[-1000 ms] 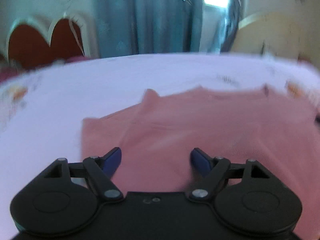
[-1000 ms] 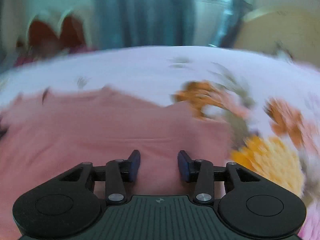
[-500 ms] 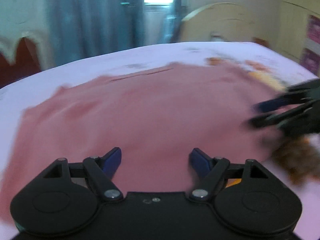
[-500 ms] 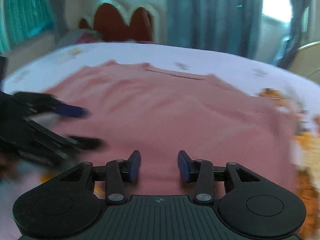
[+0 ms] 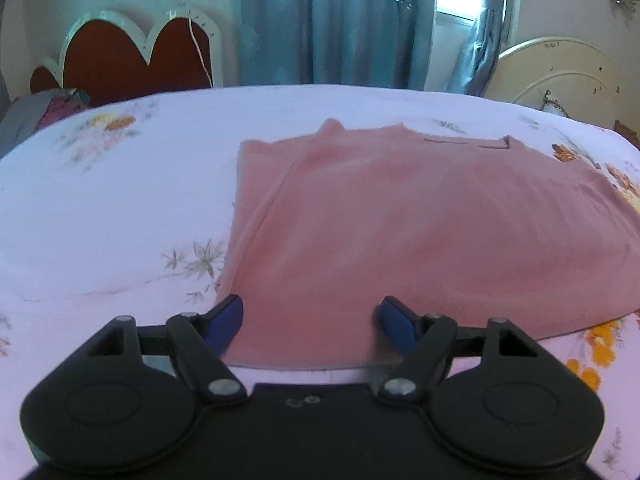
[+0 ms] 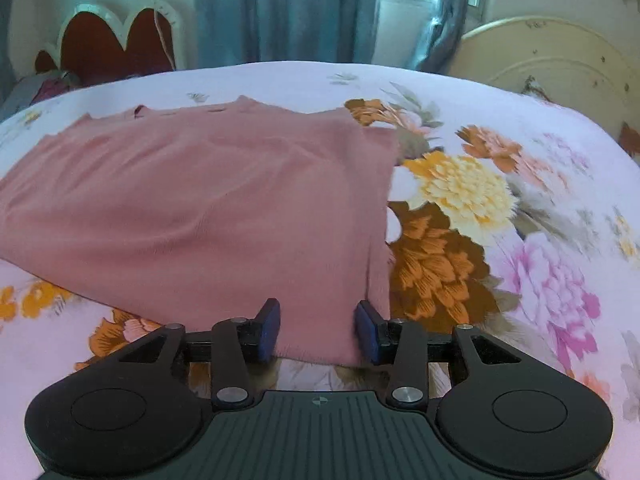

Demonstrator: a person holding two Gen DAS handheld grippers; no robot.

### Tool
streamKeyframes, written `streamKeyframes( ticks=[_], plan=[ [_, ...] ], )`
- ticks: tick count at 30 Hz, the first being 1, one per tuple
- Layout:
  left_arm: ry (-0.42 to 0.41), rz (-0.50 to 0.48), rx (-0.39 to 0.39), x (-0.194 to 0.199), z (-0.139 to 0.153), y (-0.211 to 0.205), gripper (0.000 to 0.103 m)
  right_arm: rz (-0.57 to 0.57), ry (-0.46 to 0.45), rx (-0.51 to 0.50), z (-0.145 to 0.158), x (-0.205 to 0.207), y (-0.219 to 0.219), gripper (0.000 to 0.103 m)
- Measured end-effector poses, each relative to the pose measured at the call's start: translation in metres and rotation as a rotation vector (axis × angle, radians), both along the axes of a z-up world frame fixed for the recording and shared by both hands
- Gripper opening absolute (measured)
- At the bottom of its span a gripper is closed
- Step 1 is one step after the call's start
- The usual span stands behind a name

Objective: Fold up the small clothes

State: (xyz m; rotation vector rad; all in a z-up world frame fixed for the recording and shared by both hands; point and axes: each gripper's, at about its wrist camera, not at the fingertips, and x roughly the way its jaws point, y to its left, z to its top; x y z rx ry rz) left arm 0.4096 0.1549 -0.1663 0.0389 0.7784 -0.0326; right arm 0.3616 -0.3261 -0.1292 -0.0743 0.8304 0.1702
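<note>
The pink garment was seen spread flat on the floral bedsheet, its neckline turned toward the far curtains and its near hem lying just ahead of both grippers. The left gripper was held low at the garment's near left corner, jaws spread wide, the hem framed between the blue fingertips with nothing pinched. In the right wrist view the same garment was found reaching to the right gripper, whose jaws were parted to a narrower gap, the near right corner of the fabric lying between the pads; whether the cloth was touched could not be told. A side panel was seen folded inward along the garment's left edge. A red scalloped headboard was visible behind the bed.
</note>
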Motion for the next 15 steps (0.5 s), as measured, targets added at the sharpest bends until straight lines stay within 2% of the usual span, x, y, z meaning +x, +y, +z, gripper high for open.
streamKeyframes(
  ticks=[2, 3, 5, 10, 15],
  plan=[
    [-0.022, -0.012, -0.009, -0.002, 0.006, -0.007, 0.075, 0.001, -0.048, 0.029, 0.011, -0.004, 0.002, 0.041],
    [0.003, -0.011, -0.006, 0.004, 0.005, -0.012, 0.074, -0.007, -0.041, 0.046, 0.012, -0.002, 0.001, 0.041],
    [0.073, -0.005, 0.007, 0.013, -0.009, -0.017, 0.076, -0.026, 0.072, 0.024, -0.002, 0.008, 0.002, 0.041],
    [0.072, 0.033, 0.021, 0.005, -0.007, -0.021, 0.076, 0.007, 0.055, -0.059, 0.000, -0.003, 0.017, 0.041],
    [0.072, 0.042, 0.043, -0.003, -0.010, -0.022, 0.076, 0.006, 0.063, -0.010, -0.003, -0.005, 0.008, 0.041]
  ],
)
